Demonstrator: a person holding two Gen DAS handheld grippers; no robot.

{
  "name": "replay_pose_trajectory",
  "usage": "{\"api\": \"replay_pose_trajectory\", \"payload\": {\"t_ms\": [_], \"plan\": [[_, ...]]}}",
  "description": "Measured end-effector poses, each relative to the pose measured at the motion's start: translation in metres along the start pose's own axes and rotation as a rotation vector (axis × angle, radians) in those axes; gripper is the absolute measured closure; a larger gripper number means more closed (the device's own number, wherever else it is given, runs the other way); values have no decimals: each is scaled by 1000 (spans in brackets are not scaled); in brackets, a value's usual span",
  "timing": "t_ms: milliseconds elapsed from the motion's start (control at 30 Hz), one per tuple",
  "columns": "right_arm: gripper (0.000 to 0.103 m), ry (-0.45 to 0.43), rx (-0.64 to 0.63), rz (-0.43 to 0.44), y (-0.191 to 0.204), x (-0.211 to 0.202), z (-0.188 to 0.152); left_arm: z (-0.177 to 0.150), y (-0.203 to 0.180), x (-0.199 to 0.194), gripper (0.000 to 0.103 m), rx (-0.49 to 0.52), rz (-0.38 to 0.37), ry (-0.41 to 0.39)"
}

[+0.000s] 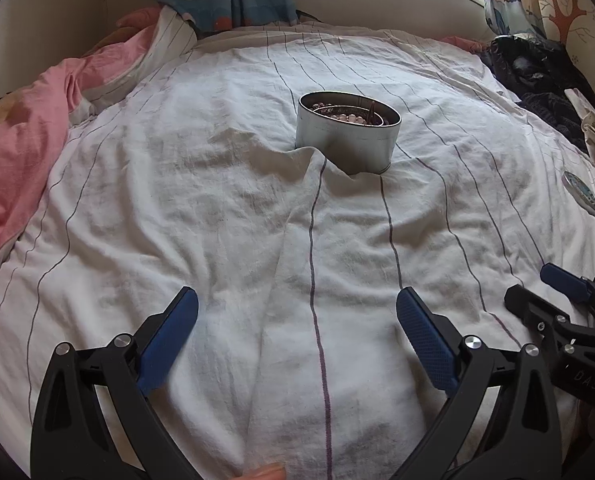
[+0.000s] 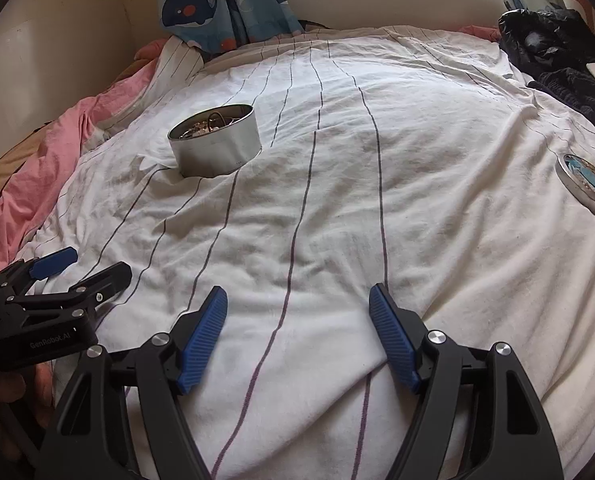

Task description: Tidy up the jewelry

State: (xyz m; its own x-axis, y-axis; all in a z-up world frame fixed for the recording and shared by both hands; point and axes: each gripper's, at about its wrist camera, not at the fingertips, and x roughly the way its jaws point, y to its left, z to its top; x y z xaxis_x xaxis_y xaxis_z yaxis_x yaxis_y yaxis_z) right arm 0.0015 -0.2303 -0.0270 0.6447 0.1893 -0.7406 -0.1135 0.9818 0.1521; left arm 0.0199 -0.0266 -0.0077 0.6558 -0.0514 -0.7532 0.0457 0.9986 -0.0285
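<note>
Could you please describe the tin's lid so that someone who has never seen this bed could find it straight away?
Start from the white striped sheet covering the bed and look to its right edge, near the pile of dark clothes. The lid lies flat there, far from the open tin. It is a low round disc with a silver rim and a blue picture on top.

Your bed's white striped sheet (image 1: 225,208) carries a round tin (image 1: 347,138) of jewelry, its lid (image 2: 587,182) well apart, pink bedding (image 1: 25,152), dark clothes (image 1: 537,72).
</note>
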Motion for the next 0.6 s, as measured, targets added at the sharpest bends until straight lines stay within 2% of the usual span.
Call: {"api": "replay_pose_trajectory", "payload": {"t_ms": [133, 600], "plan": [[30, -1, -23, -26, 5, -1, -4, 0, 2, 2, 7, -17, -5, 7], [23, 10, -24, -4, 5, 2, -3, 1, -3, 11, 7, 3, 28, 36]]}}
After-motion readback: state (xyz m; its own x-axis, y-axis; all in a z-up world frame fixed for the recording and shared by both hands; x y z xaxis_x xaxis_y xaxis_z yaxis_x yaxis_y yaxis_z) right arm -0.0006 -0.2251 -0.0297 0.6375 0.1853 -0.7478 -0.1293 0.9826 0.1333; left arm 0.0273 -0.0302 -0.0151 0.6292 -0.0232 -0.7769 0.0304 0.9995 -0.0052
